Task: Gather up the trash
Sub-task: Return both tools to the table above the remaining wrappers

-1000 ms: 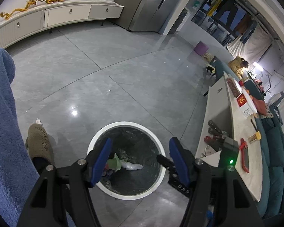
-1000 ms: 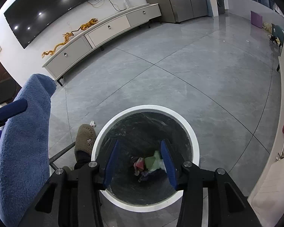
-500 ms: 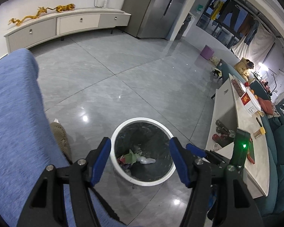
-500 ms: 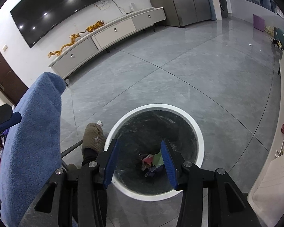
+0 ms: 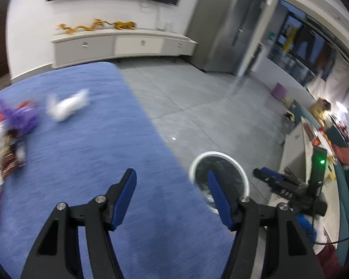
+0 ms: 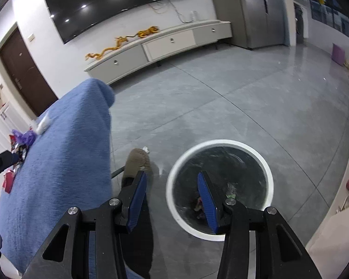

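Observation:
A round white-rimmed trash bin [image 6: 221, 143] with a dark liner stands on the grey floor; it also shows in the left wrist view [image 5: 221, 154]. Crumpled trash [image 6: 199, 203] lies at its bottom. On a blue cloth-covered surface [image 5: 81, 139] lie a white crumpled tissue [image 5: 67, 105], a purple wrapper [image 5: 21, 117] and colourful packets [image 5: 9, 160]. My left gripper [image 5: 172, 196] is open and empty above the blue surface's right edge. My right gripper [image 6: 172, 200] is open and empty above the bin's left rim. The tissue [image 6: 43, 123] and wrappers [image 6: 21, 139] show at left in the right wrist view.
A person's slippered foot [image 6: 137, 162] stands between the blue surface and the bin. A long white TV cabinet [image 6: 162, 46] runs along the far wall. A low table [image 5: 314, 162] with items and a teal sofa [image 5: 346, 186] are at right.
My left gripper has swung up and left from over the bin to over the blue surface, bringing the trash there into view. My right gripper has risen and shifted left of the bin's centre.

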